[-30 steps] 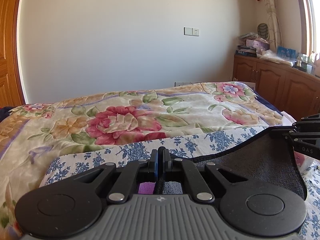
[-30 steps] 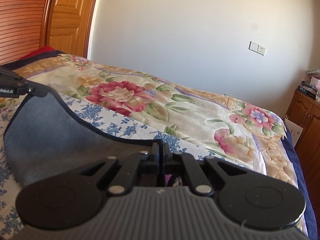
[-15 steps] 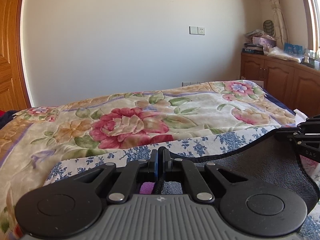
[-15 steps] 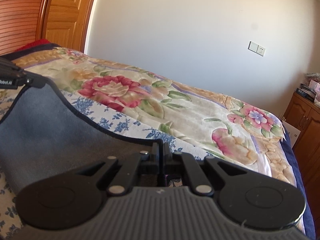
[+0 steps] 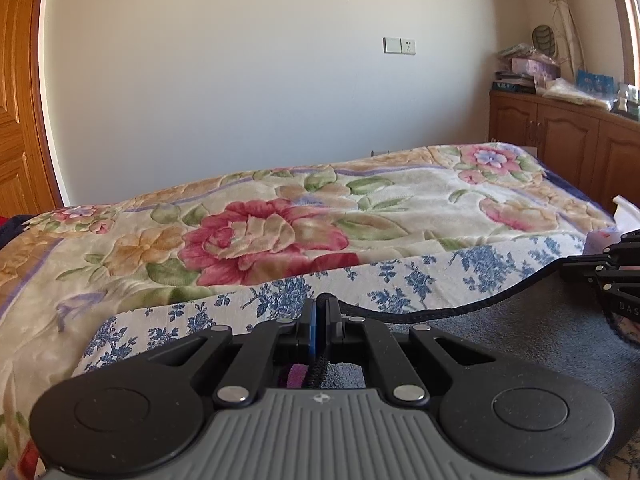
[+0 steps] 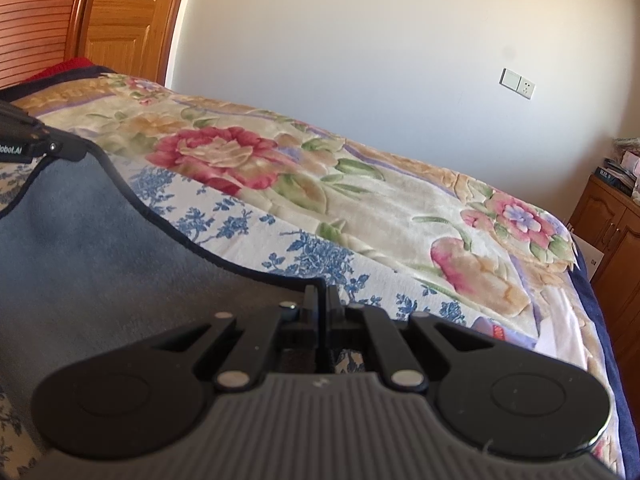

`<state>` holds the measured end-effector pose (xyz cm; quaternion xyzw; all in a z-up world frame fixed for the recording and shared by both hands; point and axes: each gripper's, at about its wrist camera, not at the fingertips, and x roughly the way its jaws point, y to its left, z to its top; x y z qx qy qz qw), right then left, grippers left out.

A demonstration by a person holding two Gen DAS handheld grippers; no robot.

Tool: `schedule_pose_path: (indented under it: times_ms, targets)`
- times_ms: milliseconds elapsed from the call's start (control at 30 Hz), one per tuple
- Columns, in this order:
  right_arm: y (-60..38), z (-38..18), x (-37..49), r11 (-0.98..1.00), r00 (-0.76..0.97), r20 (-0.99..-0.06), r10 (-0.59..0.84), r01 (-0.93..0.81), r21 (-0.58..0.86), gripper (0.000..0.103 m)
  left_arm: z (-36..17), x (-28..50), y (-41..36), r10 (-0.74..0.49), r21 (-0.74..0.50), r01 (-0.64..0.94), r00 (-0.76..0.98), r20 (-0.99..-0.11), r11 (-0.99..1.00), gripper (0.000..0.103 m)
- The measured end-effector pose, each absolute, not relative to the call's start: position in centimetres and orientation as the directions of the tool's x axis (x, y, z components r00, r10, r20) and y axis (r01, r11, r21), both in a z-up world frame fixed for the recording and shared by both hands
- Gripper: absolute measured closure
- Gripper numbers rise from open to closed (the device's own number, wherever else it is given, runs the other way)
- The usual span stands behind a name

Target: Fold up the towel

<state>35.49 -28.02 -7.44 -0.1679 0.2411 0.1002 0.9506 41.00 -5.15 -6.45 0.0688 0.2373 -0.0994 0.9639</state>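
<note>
A dark grey towel [image 5: 532,332] with a black hem hangs stretched between my two grippers above the bed. My left gripper [image 5: 321,308] is shut on one corner of it, the hem pinched between the fingers. My right gripper [image 6: 321,300] is shut on the other corner. The towel [image 6: 100,248] spreads to the left in the right wrist view, where the left gripper [image 6: 60,146] shows at the far left edge. The right gripper [image 5: 580,270] shows at the right edge of the left wrist view.
Under the towel lies a blue-and-white flowered sheet [image 5: 400,276] on a bed with a large floral blanket [image 5: 280,224]. A wooden cabinet [image 5: 560,132] with clutter stands at the right wall. A wooden wardrobe door [image 6: 128,16] stands at the left.
Both grippers have moved lower and forward over the bed with the towel held between them. The towel sits lower and flatter over the flowered sheet.
</note>
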Motion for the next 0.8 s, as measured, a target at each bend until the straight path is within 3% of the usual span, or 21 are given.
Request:
schedule_pose_path:
  times_ms: [567,600,667,700,733,800]
  targets:
    - [-28.4,-8.8,36.4,0.93,0.83,-0.548,0.1,-0.273,-0.244,0.098,-8.7,42.2,-4.8,-0.131,0.088,0.209,0.836,-0.532,0.974,0.096]
    - [-28.4,-8.8,36.3,0.932,0.83,-0.549,0.098,-0.27,-0.243,0.092,-8.7,42.2,-4.8,-0.131,0.086,0.208,0.835,-0.534,0.974,0.096]
    - [-28.5,-8.8,36.2,0.936,0.834,-0.545,0.089,-0.257,-0.24,0.071,-8.8,42.1,-4.8,-0.127,0.09,0.207,0.833,-0.538,0.974,0.089]
    - [-28.6,-8.8,36.2,0.939,0.834,-0.545,0.091,-0.254,-0.232,0.058,-8.8,42.1,-4.8,-0.125,0.09,0.205,0.832,-0.541,0.975,0.077]
    - [-28.7,-8.7,36.1,0.941,0.834,-0.544,0.096,-0.254,-0.222,0.052,-8.8,42.0,-4.7,-0.119,0.092,0.2,0.833,-0.541,0.976,0.064]
    - [-28.9,-8.4,35.8,0.944,0.834,-0.543,0.099,-0.251,-0.214,0.052,-8.7,41.7,-4.6,-0.107,0.095,0.185,0.839,-0.533,0.978,0.055]
